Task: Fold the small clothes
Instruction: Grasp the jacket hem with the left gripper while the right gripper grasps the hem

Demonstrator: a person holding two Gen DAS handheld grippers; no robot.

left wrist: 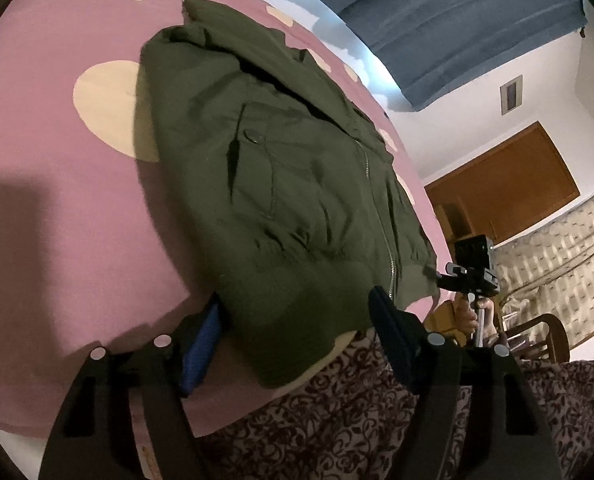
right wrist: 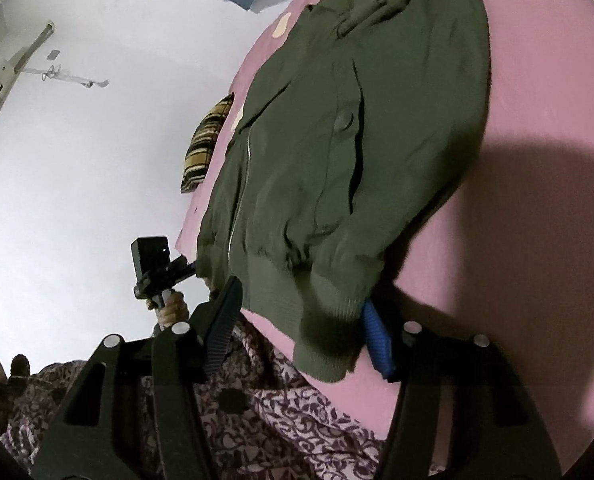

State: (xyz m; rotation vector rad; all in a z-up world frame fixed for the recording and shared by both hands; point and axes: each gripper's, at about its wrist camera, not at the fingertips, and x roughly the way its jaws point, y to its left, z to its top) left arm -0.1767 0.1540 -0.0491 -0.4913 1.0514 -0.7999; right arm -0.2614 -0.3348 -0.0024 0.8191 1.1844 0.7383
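Observation:
A dark green zip jacket [left wrist: 297,168] lies front up on a pink sheet [left wrist: 77,220] with cream spots, its ribbed hem toward me. My left gripper [left wrist: 297,304] straddles one hem corner, jaws wide apart, the blue pad [left wrist: 201,348] at the hem's edge, not pressing. In the right wrist view the jacket [right wrist: 357,140] fills the middle, and my right gripper [right wrist: 301,296] is open around the other hem corner, its blue pad [right wrist: 377,340] beside the rib. Each view shows the other gripper, hand-held, at the far hem corner: right gripper [left wrist: 441,276], left gripper [right wrist: 189,266].
A floral-patterned cloth [left wrist: 337,420] hangs below the sheet's near edge. A striped yellow and black cushion [right wrist: 205,148] lies at the bed's far side. A wooden chair [left wrist: 545,332], a quilted mattress [left wrist: 569,256], a wooden door [left wrist: 509,184] and a blue curtain [left wrist: 457,20] stand beyond.

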